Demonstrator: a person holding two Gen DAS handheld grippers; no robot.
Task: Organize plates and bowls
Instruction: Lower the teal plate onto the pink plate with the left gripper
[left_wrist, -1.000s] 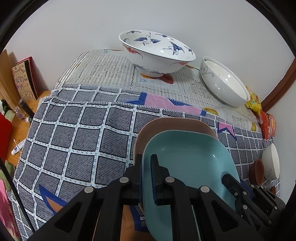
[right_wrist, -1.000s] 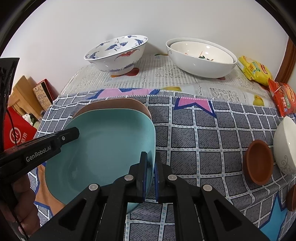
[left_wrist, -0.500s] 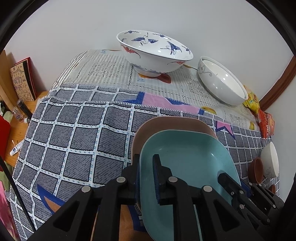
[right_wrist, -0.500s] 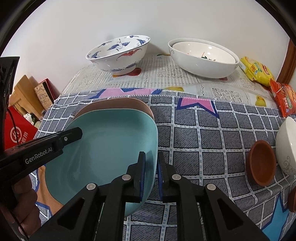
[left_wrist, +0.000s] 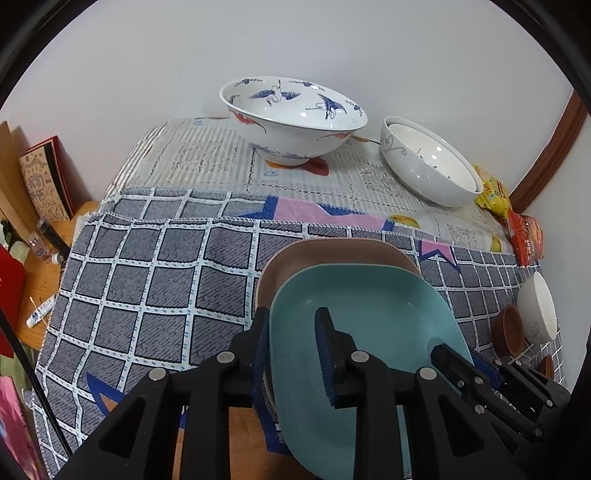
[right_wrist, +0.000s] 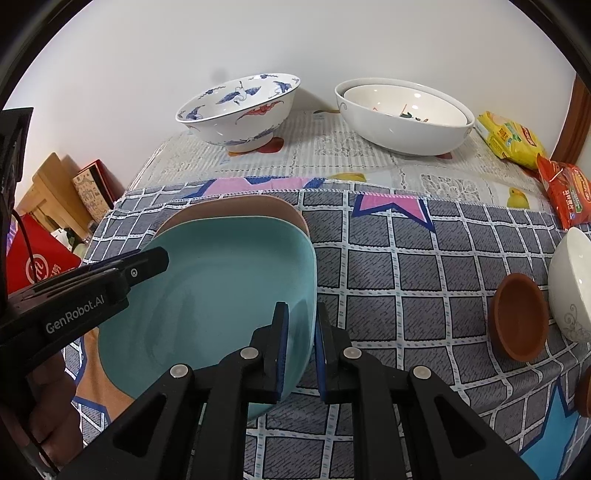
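Left tongs (left_wrist: 291, 350) straddle the near-left rim of the teal plate (left_wrist: 369, 325); jaws have just been opening, and the inner pad now stands clear of the plate's face, so no clamp. Right tongs (right_wrist: 300, 347) straddle the plate's opposite rim, jaws narrowly apart with the edge between them; whether the pads press on it I cannot tell.

Teal plate sits stacked on a brown plate (right_wrist: 236, 210), whose far edge shows beyond it. Both lie on the checked cloth (right_wrist: 388, 266).

Relative to the teal plate:
- crane bowl (left_wrist: 291, 114), blue and red pattern, well beyond it at the wall.
- 2 nested white bowls (right_wrist: 402, 114), beyond and to its right in the right view.
- small brown dish (right_wrist: 517, 321) to its right, well apart, touching or just beside a small white bowl (right_wrist: 569, 284).
- yellow packet (right_wrist: 509, 140) and red packet (right_wrist: 565, 192) far right, near the wall.
- book (left_wrist: 44, 177) off to its left, past the cloth's edge.

A hand (right_wrist: 44, 406) grips the left tongs' handle in the right view.
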